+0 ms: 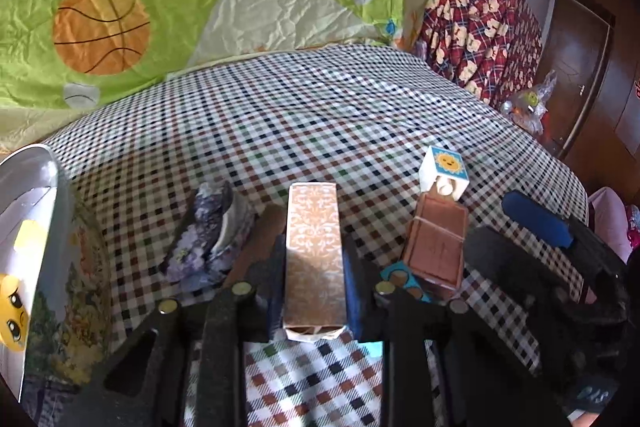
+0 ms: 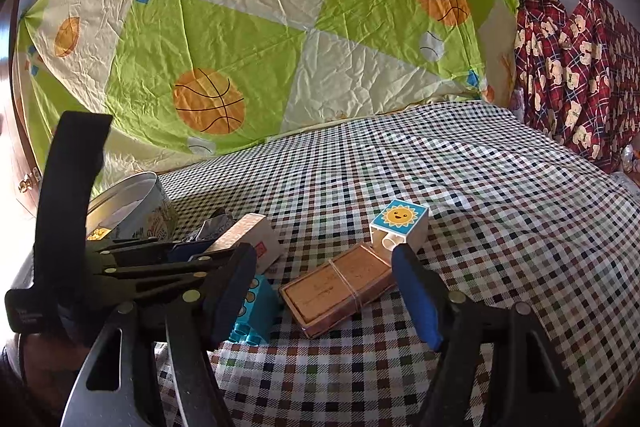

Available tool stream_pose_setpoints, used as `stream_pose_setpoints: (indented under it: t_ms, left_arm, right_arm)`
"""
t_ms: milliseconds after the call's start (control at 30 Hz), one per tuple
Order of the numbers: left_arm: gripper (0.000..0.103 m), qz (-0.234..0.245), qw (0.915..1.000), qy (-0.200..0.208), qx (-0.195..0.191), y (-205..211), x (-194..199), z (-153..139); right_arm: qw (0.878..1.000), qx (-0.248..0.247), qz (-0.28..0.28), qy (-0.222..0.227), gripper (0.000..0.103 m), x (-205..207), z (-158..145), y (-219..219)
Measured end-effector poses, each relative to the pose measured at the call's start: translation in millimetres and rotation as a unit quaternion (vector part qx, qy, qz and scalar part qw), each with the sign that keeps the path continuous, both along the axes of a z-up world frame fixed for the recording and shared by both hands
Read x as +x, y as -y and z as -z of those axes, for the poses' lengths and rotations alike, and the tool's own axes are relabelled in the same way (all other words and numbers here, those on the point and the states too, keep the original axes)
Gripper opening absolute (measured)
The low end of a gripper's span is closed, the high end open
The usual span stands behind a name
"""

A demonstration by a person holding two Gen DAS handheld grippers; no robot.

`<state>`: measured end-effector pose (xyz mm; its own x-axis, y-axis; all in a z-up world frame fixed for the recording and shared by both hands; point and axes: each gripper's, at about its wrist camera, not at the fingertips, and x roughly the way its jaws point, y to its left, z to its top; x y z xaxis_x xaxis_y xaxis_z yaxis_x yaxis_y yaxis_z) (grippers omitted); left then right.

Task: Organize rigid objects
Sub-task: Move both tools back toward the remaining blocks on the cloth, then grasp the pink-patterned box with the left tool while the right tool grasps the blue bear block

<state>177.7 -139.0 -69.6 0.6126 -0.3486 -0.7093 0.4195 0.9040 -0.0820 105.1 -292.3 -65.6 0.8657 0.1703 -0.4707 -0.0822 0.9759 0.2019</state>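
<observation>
My left gripper (image 1: 314, 279) is shut on a long patterned box (image 1: 314, 251), its blue pads pressed on both long sides; the same box (image 2: 250, 233) shows in the right wrist view. A wooden box (image 1: 438, 243) bound with a rubber band lies to the right, seen again as the wooden box (image 2: 340, 291). Behind it stands a white sun block (image 1: 444, 171), also the sun block (image 2: 400, 223). A blue toy brick (image 2: 254, 311) lies by the left finger of my right gripper (image 2: 324, 299), which stands open in front of the wooden box, touching nothing.
A round tin (image 1: 48, 247) with a yellow toy face inside stands at the left; the tin (image 2: 132, 211) shows again. A crumpled purple wrapper (image 1: 208, 235) lies beside the patterned box. The checked cloth (image 1: 320, 115) covers the bed, a basketball quilt (image 2: 280, 27) behind, plaid bundles (image 1: 480, 35) right.
</observation>
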Motion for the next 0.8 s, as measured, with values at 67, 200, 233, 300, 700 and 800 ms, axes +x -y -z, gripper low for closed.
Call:
stream_pose_setpoints:
  t_ms: [67, 200, 233, 300, 700, 800]
  left_arm:
    - [0.024, -0.012, 0.9998, 0.013, -0.013, -10, -8, -3]
    - [0.024, -0.043, 0.9979, 0.041, -0.025, -30, -24, -8]
    - [0.024, -0.052, 0.9972, 0.048, -0.024, -35, -28, -9]
    - [0.024, -0.066, 0.9961, 0.053, -0.025, -44, -33, -10]
    - [0.024, -0.109, 0.9907, 0.052, -0.064, -91, -58, -6]
    - [0.024, -0.111, 0.99, 0.047, -0.073, -97, -59, -3]
  right_arm:
    - [1.0, -0.005, -0.004, -0.003, 0.073, 1, 1, -2]
    - [0.999, -0.032, -0.018, -0.002, 0.073, 1, 0, -13]
    - [0.999, -0.041, -0.028, -0.001, 0.073, 1, 0, -18]
    - [0.997, -0.054, -0.049, -0.004, 0.072, 1, 0, -27]
    - [0.991, -0.081, -0.103, -0.034, 0.071, 7, 8, -64]
    - [0.99, -0.078, -0.109, -0.048, 0.055, 11, 11, -63]
